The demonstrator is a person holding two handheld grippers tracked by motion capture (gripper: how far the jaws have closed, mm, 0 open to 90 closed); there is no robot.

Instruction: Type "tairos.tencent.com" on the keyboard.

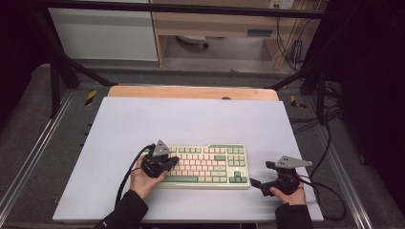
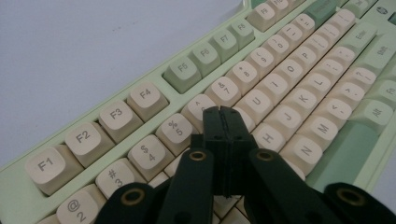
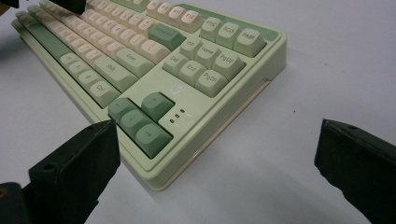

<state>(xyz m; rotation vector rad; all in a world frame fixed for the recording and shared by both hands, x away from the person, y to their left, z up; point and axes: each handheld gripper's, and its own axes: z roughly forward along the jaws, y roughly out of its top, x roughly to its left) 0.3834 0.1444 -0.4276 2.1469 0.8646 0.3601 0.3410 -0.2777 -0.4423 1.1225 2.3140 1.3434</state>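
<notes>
The keyboard (image 1: pixel 206 166) lies flat on the white table (image 1: pixel 191 119) at about 6 o'clock, its long axis running 9 to 3 o'clock. The left claw (image 2: pixel 223 122), pressed together, tips down onto keys near the Y. The right claw (image 1: pixel 255 183), spread wide, rests just off the keyboard's 3 o'clock end, pointing toward 9 o'clock.

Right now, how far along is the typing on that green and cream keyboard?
Done: the keyboard lies flat on the white mat, and the left gripper is shut with its tips over the letter keys, around G and H. In hand: it looks poised to press a key, though contact cannot be told. Left: the right gripper sits open on the mat by the arrow keys, touching nothing.
</notes>
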